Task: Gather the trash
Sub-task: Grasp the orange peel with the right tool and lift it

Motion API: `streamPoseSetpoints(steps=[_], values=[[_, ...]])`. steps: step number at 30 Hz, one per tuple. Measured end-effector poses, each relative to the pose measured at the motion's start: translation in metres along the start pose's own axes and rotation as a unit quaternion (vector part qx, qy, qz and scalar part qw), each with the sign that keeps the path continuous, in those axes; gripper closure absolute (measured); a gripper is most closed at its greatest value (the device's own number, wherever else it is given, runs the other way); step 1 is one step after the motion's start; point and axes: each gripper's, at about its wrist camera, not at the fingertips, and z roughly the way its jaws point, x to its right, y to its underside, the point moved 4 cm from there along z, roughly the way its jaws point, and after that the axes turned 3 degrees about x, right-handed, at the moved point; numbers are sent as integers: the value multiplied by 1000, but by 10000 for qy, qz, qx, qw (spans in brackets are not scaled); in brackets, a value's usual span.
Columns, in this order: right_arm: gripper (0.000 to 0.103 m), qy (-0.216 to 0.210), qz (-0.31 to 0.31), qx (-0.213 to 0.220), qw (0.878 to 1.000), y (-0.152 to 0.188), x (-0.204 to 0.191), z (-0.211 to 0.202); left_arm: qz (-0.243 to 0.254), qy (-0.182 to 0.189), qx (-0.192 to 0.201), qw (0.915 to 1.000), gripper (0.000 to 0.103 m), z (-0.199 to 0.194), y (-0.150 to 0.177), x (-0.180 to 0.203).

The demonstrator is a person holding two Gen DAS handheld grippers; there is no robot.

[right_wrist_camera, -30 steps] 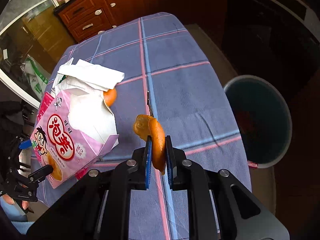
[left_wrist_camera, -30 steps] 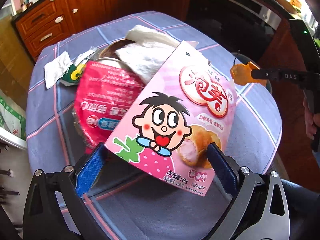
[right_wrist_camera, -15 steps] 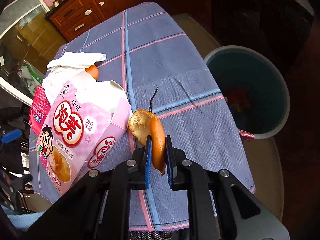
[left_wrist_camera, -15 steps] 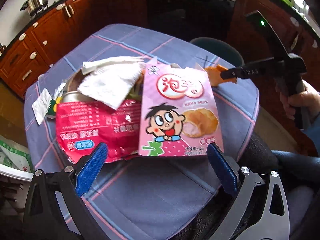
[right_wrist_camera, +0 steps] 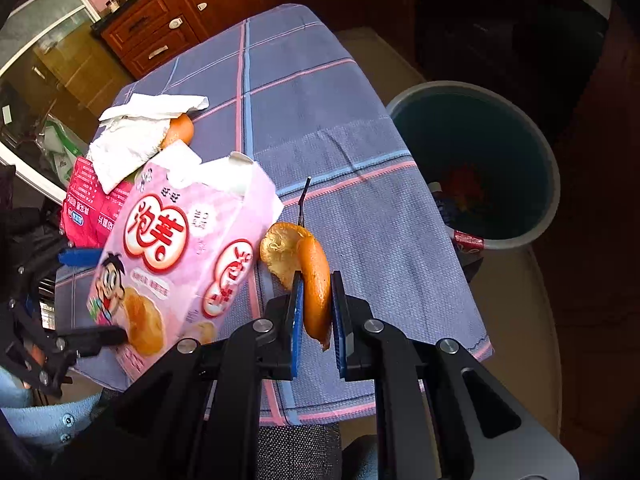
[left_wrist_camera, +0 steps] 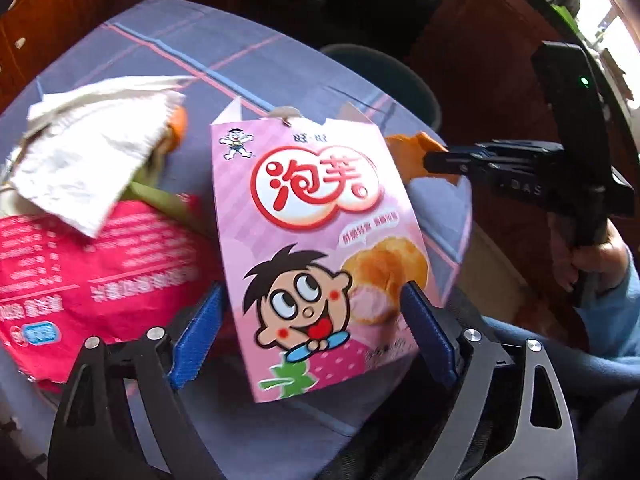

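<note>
Left wrist view: the left gripper (left_wrist_camera: 312, 320) straddles the pink snack box (left_wrist_camera: 316, 248) at centre frame, jaws closing around its lower part, the blue pads (left_wrist_camera: 198, 334) at its side edges, though contact is hard to tell. A red snack bag (left_wrist_camera: 100, 276) lies at lower left under a white paper napkin (left_wrist_camera: 92, 160). At right, the right gripper (left_wrist_camera: 436, 162) clenches a piece of orange peel (left_wrist_camera: 408, 152) above the checked tablecloth (left_wrist_camera: 248, 60). Right wrist view: the right gripper (right_wrist_camera: 314, 312) is clamped on the orange peel (right_wrist_camera: 308, 276) at centre frame. The pink snack box (right_wrist_camera: 176, 256) stands tilted at left, with the napkin (right_wrist_camera: 136, 136) behind it. A teal trash bin (right_wrist_camera: 548, 188) sits on the floor at right, beside the table edge, with scraps inside.
</note>
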Motion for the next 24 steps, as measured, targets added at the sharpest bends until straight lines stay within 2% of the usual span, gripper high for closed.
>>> streamPoseSetpoints(steps=[2, 5, 9, 12, 16, 20, 24], values=[[91, 51, 71, -5, 10000, 2, 7, 0, 119, 230, -96, 9996, 19, 7, 8, 21], [91, 123, 168, -13, 9998, 6, 16, 0, 320, 173, -133, 9993, 19, 11, 11, 34], [91, 146, 159, 7, 9998, 12, 24, -4, -172, 63, -46, 9998, 18, 10, 1, 9], [91, 155, 131, -28, 9998, 15, 23, -1, -553, 213, -51, 9982, 15, 18, -10, -3], [91, 100, 134, -65, 9998, 15, 21, 3, -442, 233, -47, 9987, 3, 35, -21, 4], [90, 106, 49, -143, 9998, 15, 17, 11, -681, 560, -79, 9961, 3, 48, -31, 6], [90, 6, 79, -142, 9999, 16, 18, 12, -639, 646, -105, 9958, 3, 57, -38, 18]])
